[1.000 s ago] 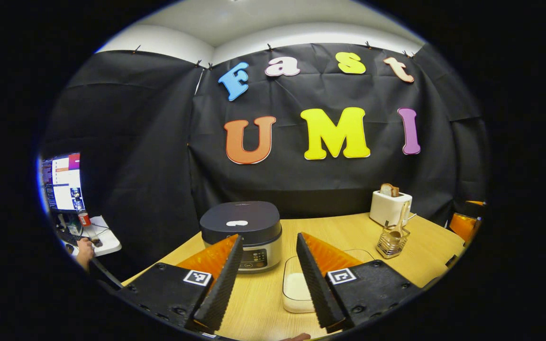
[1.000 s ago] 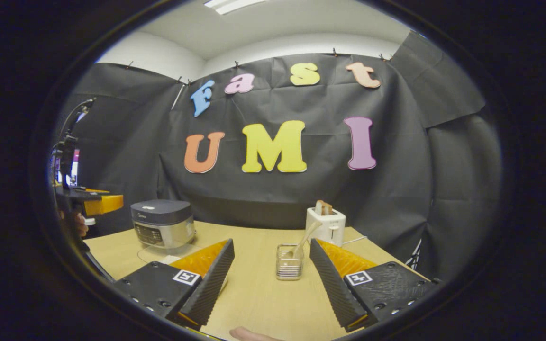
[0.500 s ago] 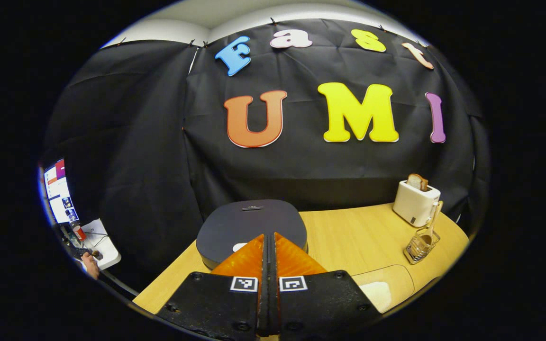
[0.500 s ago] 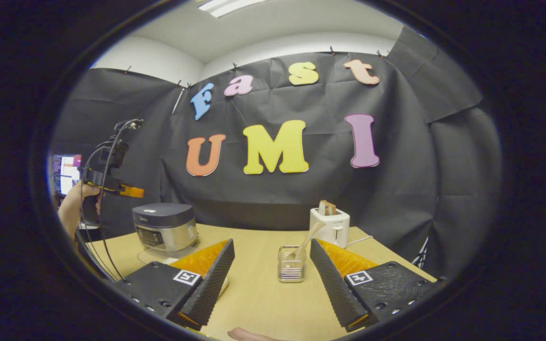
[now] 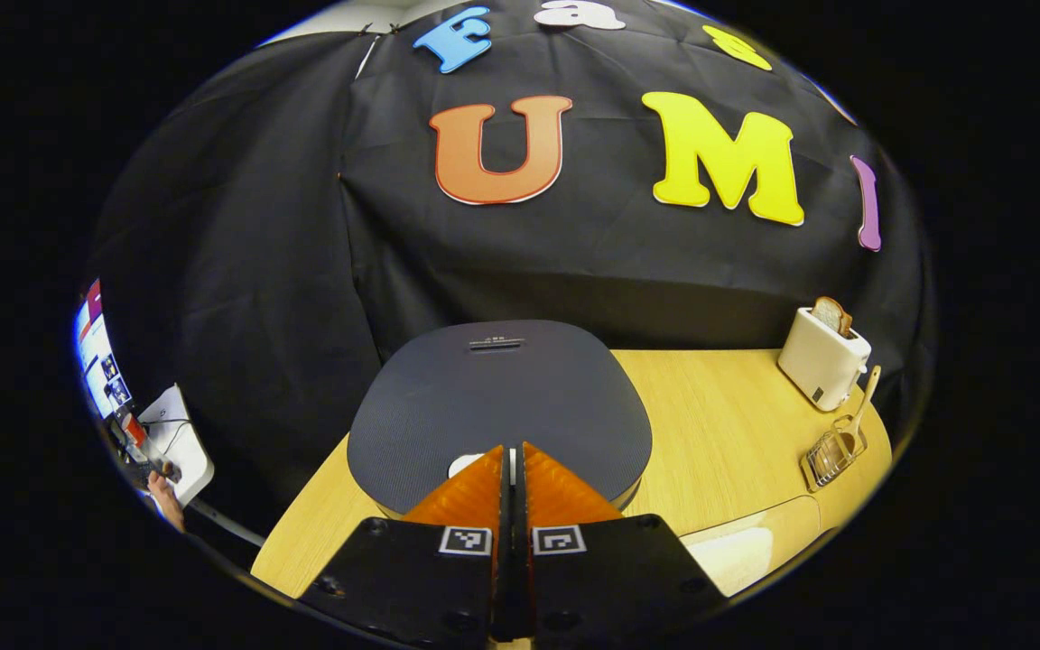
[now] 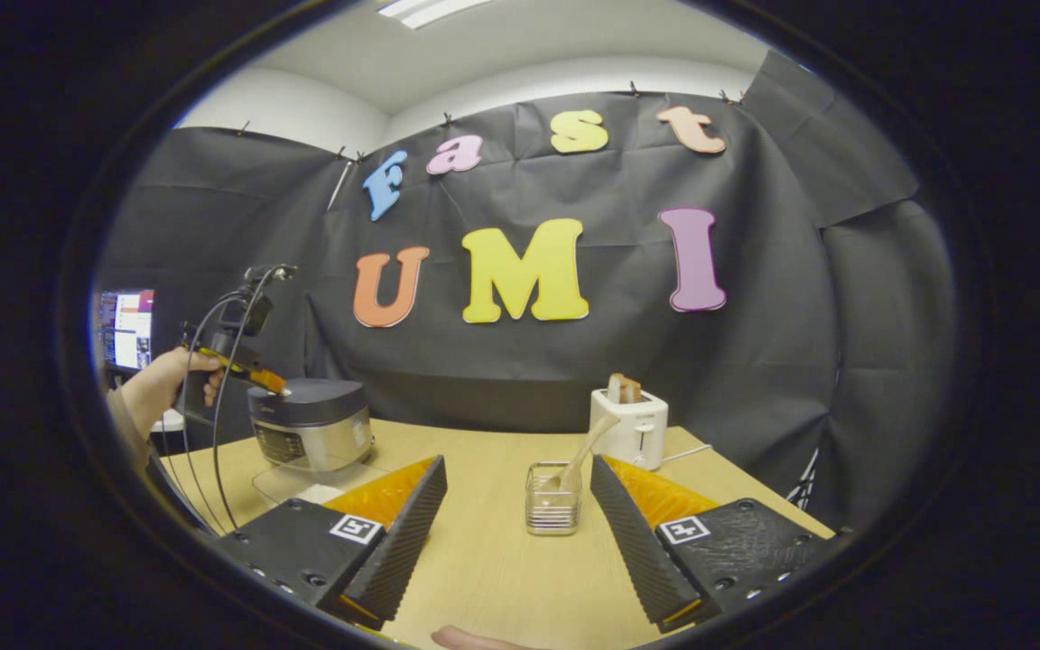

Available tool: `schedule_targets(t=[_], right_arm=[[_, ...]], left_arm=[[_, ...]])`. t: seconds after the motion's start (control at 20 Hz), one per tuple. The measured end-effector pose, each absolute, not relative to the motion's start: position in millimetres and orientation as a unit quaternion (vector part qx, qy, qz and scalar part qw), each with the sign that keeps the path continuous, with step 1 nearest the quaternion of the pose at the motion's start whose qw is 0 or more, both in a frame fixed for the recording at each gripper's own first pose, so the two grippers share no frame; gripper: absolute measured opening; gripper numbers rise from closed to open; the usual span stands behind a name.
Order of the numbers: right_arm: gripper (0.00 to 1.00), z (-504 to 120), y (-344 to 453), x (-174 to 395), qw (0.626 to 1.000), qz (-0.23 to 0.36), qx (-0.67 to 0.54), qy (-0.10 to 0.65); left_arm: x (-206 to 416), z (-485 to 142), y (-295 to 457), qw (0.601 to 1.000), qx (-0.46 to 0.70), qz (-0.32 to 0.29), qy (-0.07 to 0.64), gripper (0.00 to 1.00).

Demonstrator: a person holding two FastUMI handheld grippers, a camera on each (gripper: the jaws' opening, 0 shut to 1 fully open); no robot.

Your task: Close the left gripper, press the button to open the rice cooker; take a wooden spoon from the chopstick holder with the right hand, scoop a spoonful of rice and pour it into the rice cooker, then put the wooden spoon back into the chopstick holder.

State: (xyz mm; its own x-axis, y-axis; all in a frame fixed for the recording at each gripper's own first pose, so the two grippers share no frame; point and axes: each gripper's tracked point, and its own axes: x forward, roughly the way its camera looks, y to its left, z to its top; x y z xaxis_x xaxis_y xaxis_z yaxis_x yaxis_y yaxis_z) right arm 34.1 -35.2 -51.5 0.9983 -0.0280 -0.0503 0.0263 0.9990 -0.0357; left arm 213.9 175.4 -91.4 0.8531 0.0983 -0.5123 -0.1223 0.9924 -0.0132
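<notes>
Your left gripper (image 5: 511, 451), jaws pressed together on nothing, meets the button (image 5: 466, 465) on the rice cooker (image 5: 493, 397); off-centre pressure could slip, while your right gripper (image 6: 517, 492) waits wide open, empty.

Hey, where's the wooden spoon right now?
In the right gripper view, the wooden spoon stands in the chopstick holder mid-table, just in front of the toaster.

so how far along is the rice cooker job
Done: left gripper is shut. In hand: its tips are at the white button on the rice cooker, lid down. Left: right gripper is open and the wooden spoon sits in the chopstick holder; no scooping yet.
</notes>
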Motion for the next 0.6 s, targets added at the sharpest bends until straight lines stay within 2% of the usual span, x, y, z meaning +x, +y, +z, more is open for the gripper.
schedule_targets(t=[0.3, 0.55, 0.6], right_arm=[[0.95, -55, -27, 35, 0.999, -0.008, -0.027, 0.033], [0.96, -60, -29, 35, 0.998, -0.014, -0.040, 0.036], [0.96, -61, -31, 37, 0.998, -0.018, -0.039, 0.038]], left_arm=[[211, -95, 176, 0.956, -0.029, 0.068, 0.285, 0.03], [207, -72, 176, 0.966, -0.030, 0.078, 0.243, 0.03], [207, -57, 175, 0.973, -0.023, 0.079, 0.217, 0.12]])
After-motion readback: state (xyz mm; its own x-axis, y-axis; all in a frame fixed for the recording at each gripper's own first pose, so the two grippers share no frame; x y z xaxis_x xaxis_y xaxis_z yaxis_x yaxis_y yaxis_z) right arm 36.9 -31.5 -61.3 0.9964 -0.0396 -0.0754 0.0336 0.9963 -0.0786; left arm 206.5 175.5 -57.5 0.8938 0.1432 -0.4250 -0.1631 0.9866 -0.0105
